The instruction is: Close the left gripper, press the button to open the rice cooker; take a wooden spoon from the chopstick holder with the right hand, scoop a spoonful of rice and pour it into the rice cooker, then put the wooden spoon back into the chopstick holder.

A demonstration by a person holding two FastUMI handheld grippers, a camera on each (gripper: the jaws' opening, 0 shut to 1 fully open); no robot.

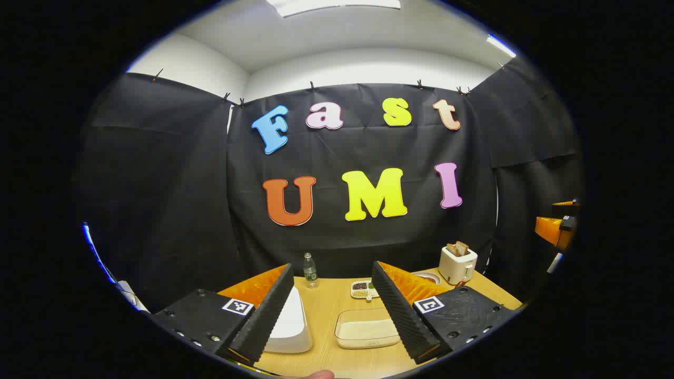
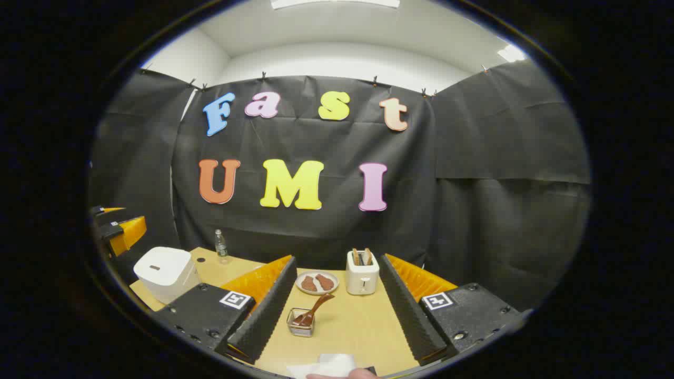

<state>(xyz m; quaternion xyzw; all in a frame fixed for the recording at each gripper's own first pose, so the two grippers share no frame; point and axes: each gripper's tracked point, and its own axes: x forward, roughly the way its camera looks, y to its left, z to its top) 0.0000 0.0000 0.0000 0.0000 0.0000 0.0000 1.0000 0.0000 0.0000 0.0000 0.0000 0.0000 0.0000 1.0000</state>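
Both claws spread wide, holding nothing: left gripper (image 1: 337, 310) best closed fully before pressing rice cooker (image 1: 287, 323) at lower left

The rice cooker (image 2: 164, 272) sits on the left of the table (image 2: 363, 326). A bottle (image 2: 221, 246) stands behind it. The toaster (image 2: 362, 273) is at the back, with a plate (image 2: 317, 282) just left of it. The chopstick holder (image 2: 301, 324) sits in front of the plate, with the wooden spoon (image 2: 316, 309) in it.
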